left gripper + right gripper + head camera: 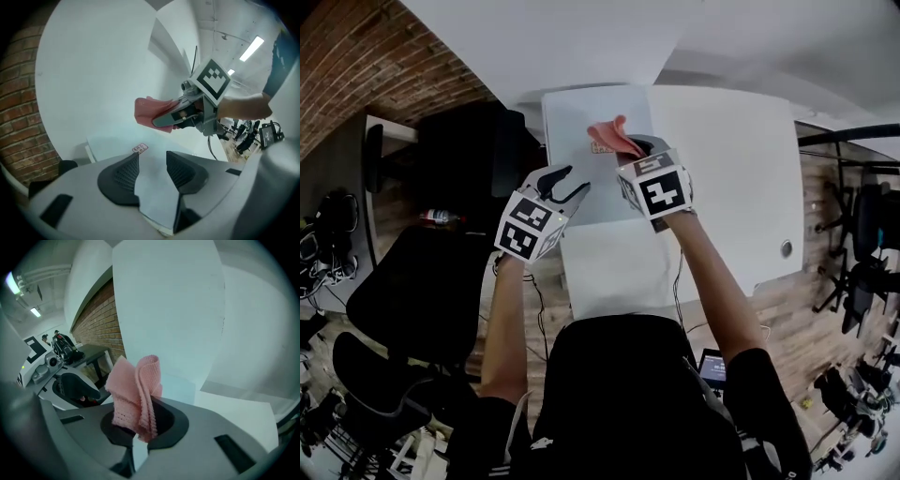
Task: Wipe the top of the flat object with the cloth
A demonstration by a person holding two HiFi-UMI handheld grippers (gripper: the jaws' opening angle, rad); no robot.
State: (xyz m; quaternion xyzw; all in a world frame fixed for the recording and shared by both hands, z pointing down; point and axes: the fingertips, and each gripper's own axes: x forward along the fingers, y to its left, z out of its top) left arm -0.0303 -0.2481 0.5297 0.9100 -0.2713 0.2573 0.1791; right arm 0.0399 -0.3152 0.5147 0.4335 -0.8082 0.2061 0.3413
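In the head view, the flat pale grey rectangular panel (572,131) lies on the white worktop (731,159), at its far left. The small pink knitted cloth (614,136) is held over it by the right hand-held gripper (636,148). The left hand-held gripper (565,183) hangs just to the near left.

In the left gripper view, the left hand-held gripper (152,161) is seen with jaws apart and nothing between them. The panel (112,145), with a small sticker (140,148), lies beyond.

In the right gripper view, the cloth (136,390) is pinched in the closed jaws of the right hand-held gripper (140,420), its folds standing free.

The cloth should probably be lowered until its loose folds lie flat, then drawn across the panel in overlapping strokes. The panel could be steadied at its edge by the left hand-held gripper.
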